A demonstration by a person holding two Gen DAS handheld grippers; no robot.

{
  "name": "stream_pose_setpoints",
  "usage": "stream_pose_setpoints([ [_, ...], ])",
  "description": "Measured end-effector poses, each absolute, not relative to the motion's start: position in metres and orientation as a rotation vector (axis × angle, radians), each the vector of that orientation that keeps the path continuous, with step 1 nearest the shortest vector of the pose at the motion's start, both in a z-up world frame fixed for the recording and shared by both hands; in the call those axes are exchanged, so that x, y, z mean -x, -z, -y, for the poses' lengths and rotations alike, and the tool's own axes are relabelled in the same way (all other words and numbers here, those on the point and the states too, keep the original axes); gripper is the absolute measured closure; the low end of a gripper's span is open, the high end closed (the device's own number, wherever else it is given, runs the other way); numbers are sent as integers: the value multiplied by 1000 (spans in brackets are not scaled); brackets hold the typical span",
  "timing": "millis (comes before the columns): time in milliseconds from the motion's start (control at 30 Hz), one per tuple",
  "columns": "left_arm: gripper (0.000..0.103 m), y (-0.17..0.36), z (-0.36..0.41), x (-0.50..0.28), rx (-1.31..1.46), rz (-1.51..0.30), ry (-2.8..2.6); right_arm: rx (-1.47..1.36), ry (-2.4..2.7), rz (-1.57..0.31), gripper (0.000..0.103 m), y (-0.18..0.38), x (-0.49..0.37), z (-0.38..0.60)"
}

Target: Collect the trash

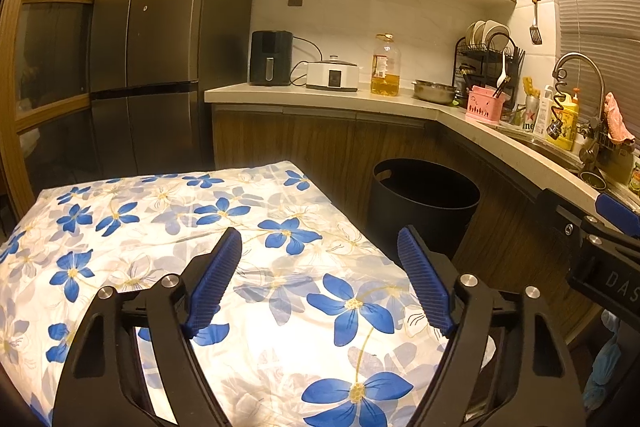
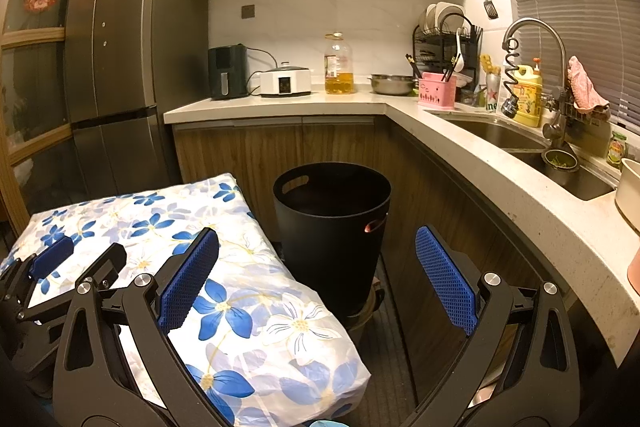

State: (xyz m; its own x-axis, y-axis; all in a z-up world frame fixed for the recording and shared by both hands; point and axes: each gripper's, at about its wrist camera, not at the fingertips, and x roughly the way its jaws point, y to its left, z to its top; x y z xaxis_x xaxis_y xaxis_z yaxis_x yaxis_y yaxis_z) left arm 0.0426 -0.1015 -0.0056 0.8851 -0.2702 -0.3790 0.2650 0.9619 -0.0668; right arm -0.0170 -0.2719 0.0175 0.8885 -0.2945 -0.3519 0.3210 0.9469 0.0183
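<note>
Item 1. Left gripper point(image 1: 320, 267): jaws spread wide with nothing between them, poised above the flower-print cloth point(image 1: 168, 227) that covers the table. No trash is visible on the cloth, so the gripper probably waits here for lack of a target.

Item 2. Right gripper point(image 2: 316, 267): jaws likewise apart and empty, off the table's right edge, aimed toward the black bin point(image 2: 332, 227).

Item 3. Black bin: the task's receptacle, a round bucket with cut-out handles, standing on the floor between the table's far right corner and the corner of the counter point(image 2: 460, 147), within reach of both grippers. Its inside is dark; no contents can be made out (it may hold something low down).

Item 4. Trash: none identifiable on the cloth or the floor in either view.

Item 5. Counter containers: oil bottle point(image 2: 339, 67), roughly a third full of yellow oil; steel bowl point(image 2: 392, 84), contents hidden; pink caddy point(image 2: 437, 89) holding utensils; dish rack point(image 2: 444, 39) with plates upright; sink point(image 2: 520, 143) with a small pot of greens in it.
</note>
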Motion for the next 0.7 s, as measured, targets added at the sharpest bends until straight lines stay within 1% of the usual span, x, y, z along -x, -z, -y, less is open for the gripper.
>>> stream_pose_setpoints([
  [67,28,5,101,-42,5,-392,281,-79,322,-354,5,-17,17,272],
  [367,28,5,105,-40,-6,-398,278,-82,322,-356,5,-15,18,273],
  [433,22,5,105,-39,-12,-394,268,-81,323,-356,5,-15,18,273],
  [500,19,5,107,-38,-21,-391,264,-83,322,-354,5,-15,18,273],
  [533,15,5,107,-37,-25,-388,261,-83,323,-354,5,-15,18,273],
  [700,10,5,105,-37,-14,-386,260,-84,323,-353,5,-14,19,273],
])
